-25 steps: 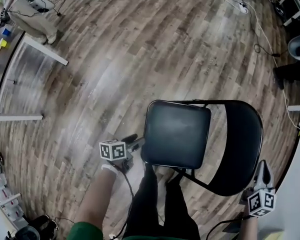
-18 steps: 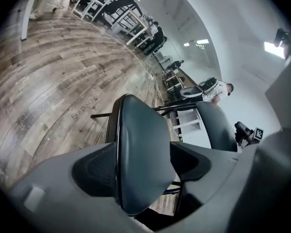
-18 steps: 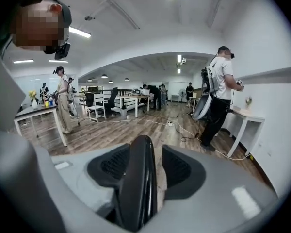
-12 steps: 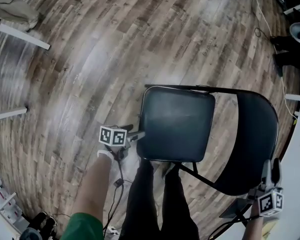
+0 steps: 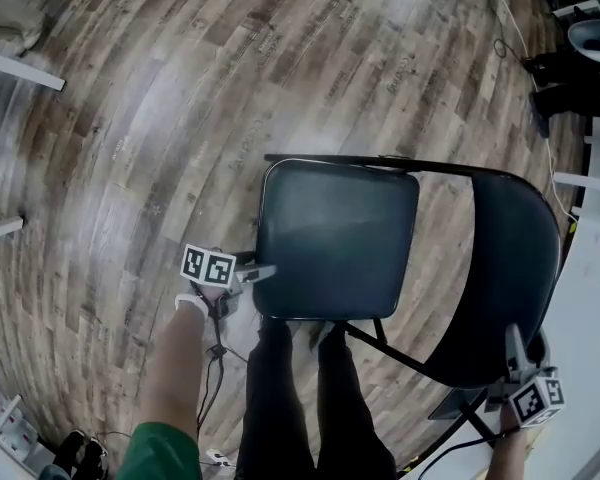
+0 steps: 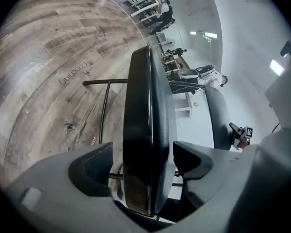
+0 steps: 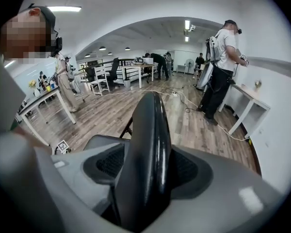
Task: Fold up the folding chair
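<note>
Black folding chair (image 5: pixel 335 238), unfolded, seat level. Seat edge btwn just-opening jaws of left hand-held gripper (image 5: pixel 265 271). Backrest top likewise btwn those of right hand-held gripper (image 5: pixel 523 348).

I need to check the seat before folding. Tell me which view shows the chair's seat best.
The head view: the whole top of the seat shows from above. The left gripper view gives it edge-on only. In the right gripper view the backrest hides nearly all of it.

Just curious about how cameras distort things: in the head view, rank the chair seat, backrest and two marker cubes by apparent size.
Seat, largest.
Backrest, close behind, seen at an angle.
Left marker cube and right marker cube: alike, no ranking.
</note>
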{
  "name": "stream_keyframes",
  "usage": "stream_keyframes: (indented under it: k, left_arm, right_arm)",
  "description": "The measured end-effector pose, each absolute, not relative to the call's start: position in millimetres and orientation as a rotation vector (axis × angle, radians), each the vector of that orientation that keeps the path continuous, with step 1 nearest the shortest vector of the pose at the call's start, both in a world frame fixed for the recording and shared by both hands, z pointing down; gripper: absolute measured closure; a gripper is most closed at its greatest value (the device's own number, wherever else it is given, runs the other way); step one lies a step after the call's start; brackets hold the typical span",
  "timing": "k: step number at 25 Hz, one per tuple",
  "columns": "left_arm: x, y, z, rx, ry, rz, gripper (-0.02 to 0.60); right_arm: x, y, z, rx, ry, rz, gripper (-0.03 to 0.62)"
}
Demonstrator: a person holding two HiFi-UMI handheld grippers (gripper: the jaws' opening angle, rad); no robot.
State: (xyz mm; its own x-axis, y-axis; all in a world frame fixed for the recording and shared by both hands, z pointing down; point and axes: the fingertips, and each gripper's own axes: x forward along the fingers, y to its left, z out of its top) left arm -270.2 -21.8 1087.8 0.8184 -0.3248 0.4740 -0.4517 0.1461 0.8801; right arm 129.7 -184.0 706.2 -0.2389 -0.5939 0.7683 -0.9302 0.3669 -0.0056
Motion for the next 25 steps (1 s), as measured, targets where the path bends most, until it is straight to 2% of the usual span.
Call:
stream_keyframes:
  k: [7,13,17,25]
  left_arm:
    - [-255.0,-26.2,1093.3,1.472,-0.579,0.063,0.206]
    - [-254.2,-28.3,1090.1,1.416,-0.624,0.027,0.210]
    - [-256.0,-26.8,1090.4,1.399,-0.665,0.038,0.225]
    - [-246.4,-29.5,1073.3,1.412,-0.757,0.104,0.218]
  right_arm:
    - [132.0,-181.7,714.0,1.240,-1.933,0.656,0.312]
    - [135.5,-180.6,710.8,1.270,-1.945,0.759,0.395]
    - [135.4,-180.1,710.3,1.268,-1.951,0.781,0.408]
    - [136.4,-179.4,699.2,1.287,-1.994,0.870,0.439]
